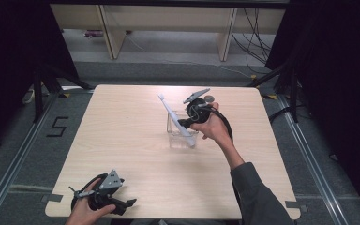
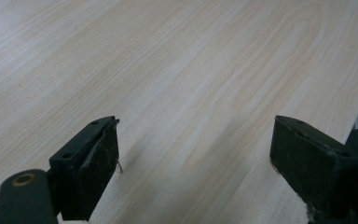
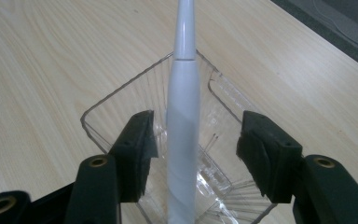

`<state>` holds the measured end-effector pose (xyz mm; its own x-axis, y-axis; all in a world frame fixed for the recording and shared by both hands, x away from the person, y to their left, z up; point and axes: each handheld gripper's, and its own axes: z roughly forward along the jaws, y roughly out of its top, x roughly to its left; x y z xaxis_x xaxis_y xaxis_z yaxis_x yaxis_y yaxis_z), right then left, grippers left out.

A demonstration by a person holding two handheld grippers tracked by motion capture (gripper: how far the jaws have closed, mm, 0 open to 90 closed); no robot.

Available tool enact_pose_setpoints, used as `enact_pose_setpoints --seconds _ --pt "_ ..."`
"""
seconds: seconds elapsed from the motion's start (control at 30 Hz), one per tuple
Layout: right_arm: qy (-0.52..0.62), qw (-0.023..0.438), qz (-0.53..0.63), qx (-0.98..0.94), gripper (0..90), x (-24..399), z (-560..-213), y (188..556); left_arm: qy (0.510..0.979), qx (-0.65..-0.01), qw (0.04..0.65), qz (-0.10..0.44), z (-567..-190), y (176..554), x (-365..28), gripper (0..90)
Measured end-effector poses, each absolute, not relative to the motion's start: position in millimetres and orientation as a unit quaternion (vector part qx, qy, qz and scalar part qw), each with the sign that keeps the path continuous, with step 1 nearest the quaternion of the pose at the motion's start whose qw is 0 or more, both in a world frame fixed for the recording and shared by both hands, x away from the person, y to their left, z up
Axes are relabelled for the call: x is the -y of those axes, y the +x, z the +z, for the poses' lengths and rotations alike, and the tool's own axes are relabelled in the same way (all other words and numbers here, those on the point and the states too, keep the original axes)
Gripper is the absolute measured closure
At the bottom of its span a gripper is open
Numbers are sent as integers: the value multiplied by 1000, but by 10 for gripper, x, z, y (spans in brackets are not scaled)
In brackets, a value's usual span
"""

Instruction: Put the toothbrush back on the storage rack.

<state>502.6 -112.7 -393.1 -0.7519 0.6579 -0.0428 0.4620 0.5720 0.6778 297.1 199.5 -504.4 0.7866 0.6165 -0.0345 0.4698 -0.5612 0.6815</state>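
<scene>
One white electric toothbrush (image 3: pixel 182 116), one clear square plastic container (image 3: pixel 121 100), two grippers, and that was the whole count on the pale wooden table (image 1: pixel 122 140). The container stood a little right of the table's middle in the high view, and it held a single thing: the toothbrush, its thick handle end down inside against the near right corner, its slim neck rising out over the rim. Its long axis ran on a slant, not upright; in the high view the brush head (image 1: pixel 161 97) pointed up and away to the far left, well above the container's edge. The right gripper (image 3: pixel 196 144) sat just at the container's near right side, and its jaws stood apart on either side of the handle, a clear gap showing between each pad and the white body, so nothing was clamped. Down at the near left corner of the table the left gripper (image 2: pixel 193 154) lay low over bare wood in the person's hand, jaws spread wide with nothing between them, well apart from the container and the brush.
</scene>
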Motion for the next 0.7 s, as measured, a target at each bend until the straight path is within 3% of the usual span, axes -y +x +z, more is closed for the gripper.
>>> enact_pose_setpoints --seconds 0.43,0.7 --pt "344 134 347 -862 431 1262 -3840 4960 878 -309 351 104 -5046 2975 -1996 151" --pt "309 150 368 -864 402 1292 -3840 4967 877 -310 352 105 -5047 2971 -1995 151"
